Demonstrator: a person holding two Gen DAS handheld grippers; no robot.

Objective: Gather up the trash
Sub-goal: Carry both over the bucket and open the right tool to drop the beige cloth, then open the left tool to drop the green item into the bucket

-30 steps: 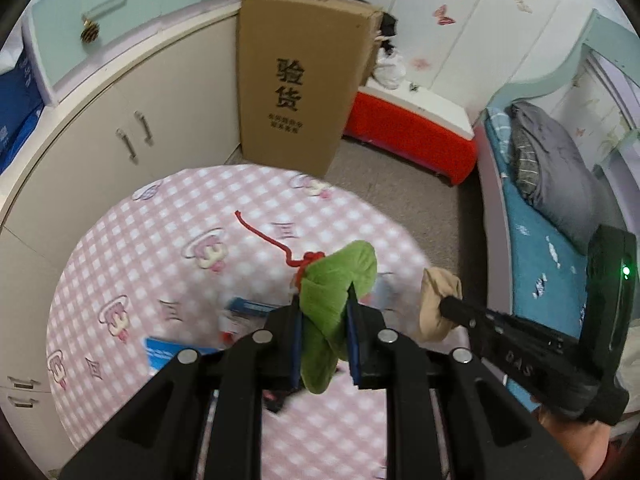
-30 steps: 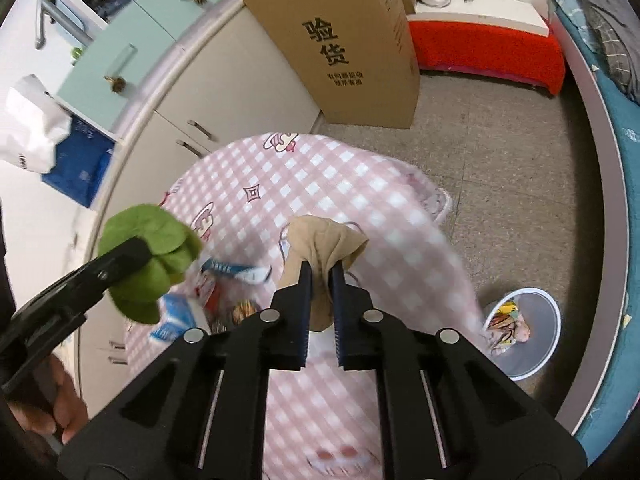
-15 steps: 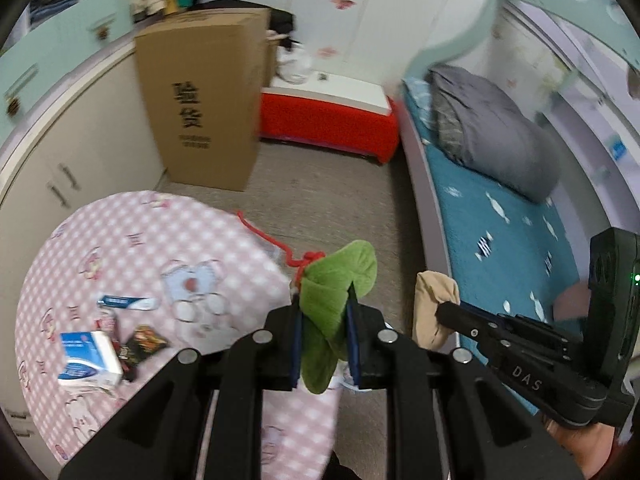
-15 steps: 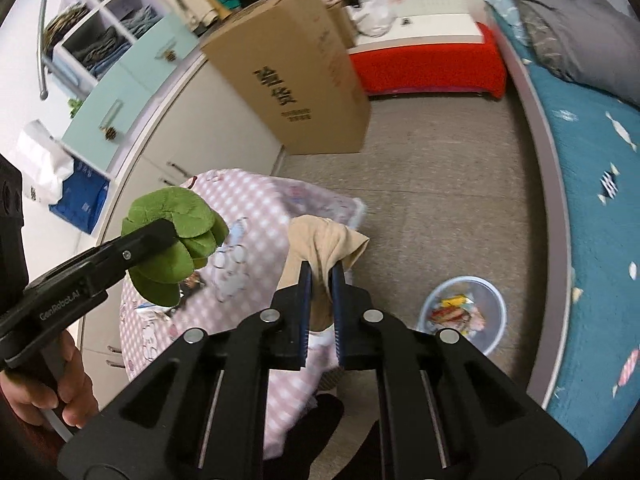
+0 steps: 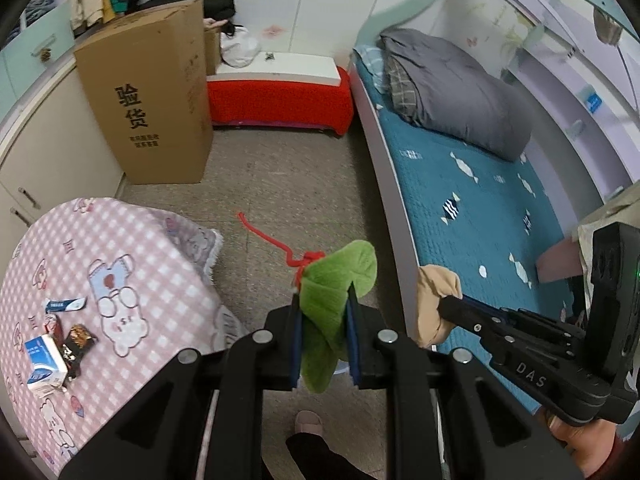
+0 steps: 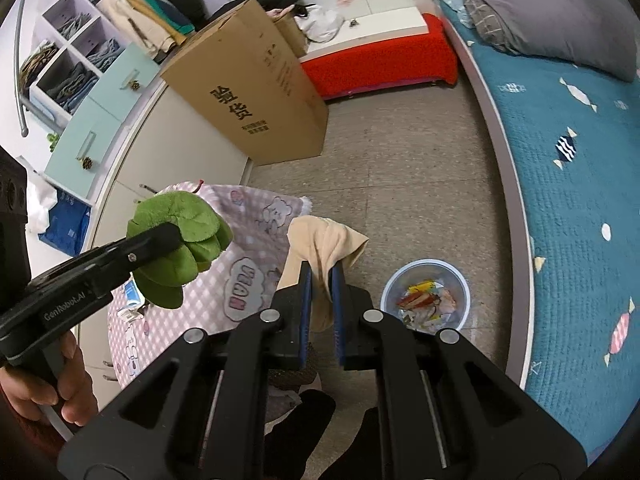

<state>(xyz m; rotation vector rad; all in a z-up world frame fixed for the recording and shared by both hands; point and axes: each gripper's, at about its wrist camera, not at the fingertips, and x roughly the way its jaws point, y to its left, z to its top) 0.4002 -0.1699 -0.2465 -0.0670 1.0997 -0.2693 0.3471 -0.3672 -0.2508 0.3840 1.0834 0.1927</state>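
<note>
Left tool [image 5: 323, 304] clamps green felt leaf [image 5: 334, 300], lower part hidden btwn fingers. Right tool [image 6: 320, 280] pinches beige cloth [image 6: 320, 248]. Trash bin [image 6: 425, 300] contents hard to make out.

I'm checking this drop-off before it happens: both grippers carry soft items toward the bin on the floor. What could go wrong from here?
The bin is small and already part full, so the beige cloth in the right gripper may drape over its rim. The green plush in the left gripper trails a red string that might snag. Wrappers remain on the table and could be missed.
</note>
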